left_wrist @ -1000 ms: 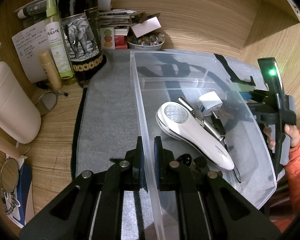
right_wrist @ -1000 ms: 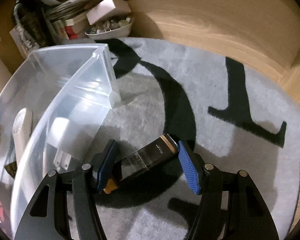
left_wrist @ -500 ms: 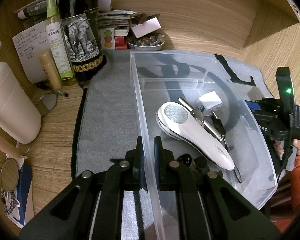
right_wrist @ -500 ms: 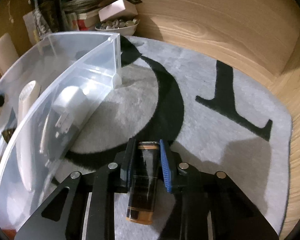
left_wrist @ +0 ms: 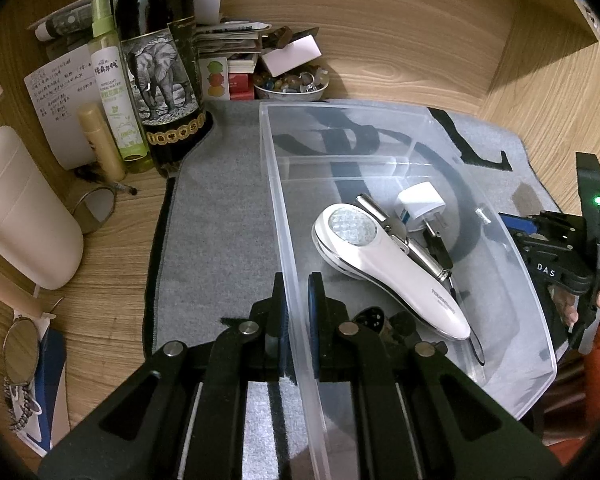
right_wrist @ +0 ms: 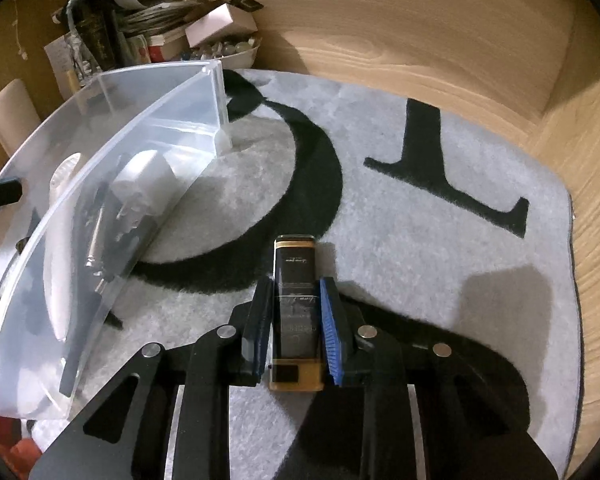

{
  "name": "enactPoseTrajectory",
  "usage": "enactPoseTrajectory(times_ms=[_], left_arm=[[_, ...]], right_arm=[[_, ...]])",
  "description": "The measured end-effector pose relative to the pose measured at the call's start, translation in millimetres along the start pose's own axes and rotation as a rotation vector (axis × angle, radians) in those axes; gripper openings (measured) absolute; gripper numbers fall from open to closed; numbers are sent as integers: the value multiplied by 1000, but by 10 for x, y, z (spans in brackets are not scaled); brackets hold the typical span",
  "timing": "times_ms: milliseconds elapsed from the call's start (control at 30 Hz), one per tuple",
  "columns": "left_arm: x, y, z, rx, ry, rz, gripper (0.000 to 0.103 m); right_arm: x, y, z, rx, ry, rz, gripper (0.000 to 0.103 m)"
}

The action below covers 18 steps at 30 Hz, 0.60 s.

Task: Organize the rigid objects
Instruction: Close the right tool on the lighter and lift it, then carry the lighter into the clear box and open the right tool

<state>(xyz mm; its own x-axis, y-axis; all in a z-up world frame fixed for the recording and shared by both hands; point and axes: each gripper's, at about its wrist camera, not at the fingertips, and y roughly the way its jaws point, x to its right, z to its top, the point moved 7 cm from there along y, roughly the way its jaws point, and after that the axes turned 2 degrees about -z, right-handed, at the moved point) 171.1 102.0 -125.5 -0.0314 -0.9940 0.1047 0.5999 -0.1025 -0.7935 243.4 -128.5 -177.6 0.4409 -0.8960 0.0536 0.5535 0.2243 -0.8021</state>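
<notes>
With our left gripper clamped on the clear plastic bin's near-left wall, our right gripper pinches the dark, gold-capped rectangular bottle above the grey mat, right of the bin; smooth sides might slip.

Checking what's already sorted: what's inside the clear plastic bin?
In the clear bin: a white handheld device, a white plug adapter, a metal tool and dark small items, partly hidden behind the left tongs.

Open mat beside bin wall
</notes>
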Motion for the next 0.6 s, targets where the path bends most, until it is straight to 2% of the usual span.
enactPoseTrajectory(times_ms=[133,333,600], left_arm=[[1,0,-3,-2,2,2,8],[1,0,-1,0,0,0,8],[2,0,-2,-1,1,1,8]], right_arm=[[-38,-139,68,44,-4,-4,21],[-120,-488,347,154,-6,17,21],[-461,-936,764,295,-60,69,21]])
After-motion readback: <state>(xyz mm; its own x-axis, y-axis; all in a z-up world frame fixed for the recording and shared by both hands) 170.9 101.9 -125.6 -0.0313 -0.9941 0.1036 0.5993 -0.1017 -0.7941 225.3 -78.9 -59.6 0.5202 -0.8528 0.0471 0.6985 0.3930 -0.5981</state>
